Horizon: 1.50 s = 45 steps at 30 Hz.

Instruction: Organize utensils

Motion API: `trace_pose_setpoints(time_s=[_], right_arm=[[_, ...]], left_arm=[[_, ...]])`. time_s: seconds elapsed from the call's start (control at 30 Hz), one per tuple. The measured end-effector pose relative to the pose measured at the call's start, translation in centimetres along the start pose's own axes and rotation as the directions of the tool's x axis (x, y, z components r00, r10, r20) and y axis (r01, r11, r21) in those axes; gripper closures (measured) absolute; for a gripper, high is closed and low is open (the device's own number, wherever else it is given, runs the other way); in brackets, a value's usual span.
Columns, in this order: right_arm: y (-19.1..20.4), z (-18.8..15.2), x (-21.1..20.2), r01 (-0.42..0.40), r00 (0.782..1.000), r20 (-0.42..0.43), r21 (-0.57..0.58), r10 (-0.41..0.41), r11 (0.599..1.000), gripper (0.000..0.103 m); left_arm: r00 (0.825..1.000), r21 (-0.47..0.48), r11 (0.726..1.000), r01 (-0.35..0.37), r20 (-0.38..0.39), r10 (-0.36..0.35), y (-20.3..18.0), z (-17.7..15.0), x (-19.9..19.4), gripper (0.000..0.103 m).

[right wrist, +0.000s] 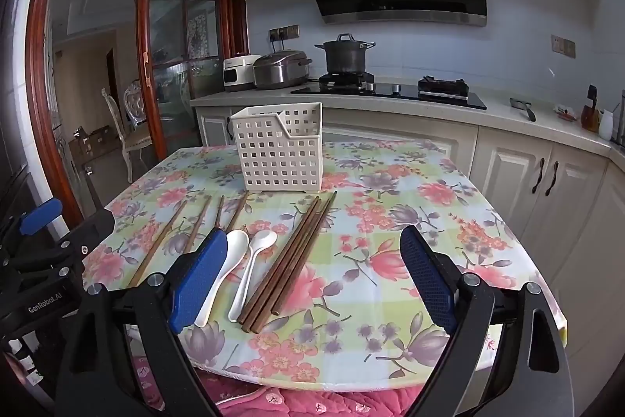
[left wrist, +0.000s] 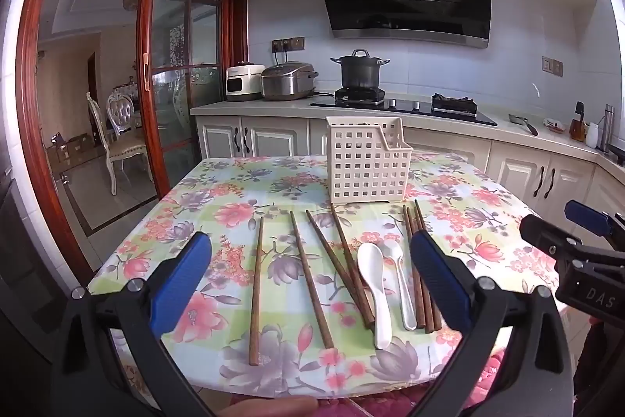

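A cream perforated utensil holder (left wrist: 369,163) (right wrist: 279,149) stands upright on the floral tablecloth. In front of it lie several brown wooden chopsticks (left wrist: 312,278) (right wrist: 297,256), some spread out, three bundled (left wrist: 420,272). Two white spoons (left wrist: 377,294) (right wrist: 250,268) lie between them. My left gripper (left wrist: 312,284) hovers open above the table's near edge, nothing between its blue pads. My right gripper (right wrist: 314,280) is open too and holds nothing; the bundled chopsticks lie on the table beneath its gap. Each gripper shows at the edge of the other's view (left wrist: 578,245) (right wrist: 43,241).
The table (left wrist: 195,206) (right wrist: 429,190) has a rounded near edge. Behind it runs a kitchen counter (left wrist: 429,114) with a pot (left wrist: 359,69), two cookers and a hob. A glass sliding door (left wrist: 175,65) and a chair stand at the left. Pink fabric (right wrist: 312,401) lies below the table edge.
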State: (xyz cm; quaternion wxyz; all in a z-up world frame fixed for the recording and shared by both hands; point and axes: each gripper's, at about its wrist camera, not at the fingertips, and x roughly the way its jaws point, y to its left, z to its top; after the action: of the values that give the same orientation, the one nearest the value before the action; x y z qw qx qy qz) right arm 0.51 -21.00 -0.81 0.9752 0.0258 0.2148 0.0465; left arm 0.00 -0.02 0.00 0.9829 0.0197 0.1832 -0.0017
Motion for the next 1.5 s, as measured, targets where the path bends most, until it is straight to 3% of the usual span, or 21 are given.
trace_pose_setpoints(time_s=[1.5], right_arm=[[0.46, 0.01, -0.05, -0.009, 1.000, -0.001, 0.003, 0.009, 1.000, 0.018]], left_arm=[[1.000, -0.016, 1.000, 0.018, 0.011, -0.017, -0.05, 0.55, -0.58, 0.004]])
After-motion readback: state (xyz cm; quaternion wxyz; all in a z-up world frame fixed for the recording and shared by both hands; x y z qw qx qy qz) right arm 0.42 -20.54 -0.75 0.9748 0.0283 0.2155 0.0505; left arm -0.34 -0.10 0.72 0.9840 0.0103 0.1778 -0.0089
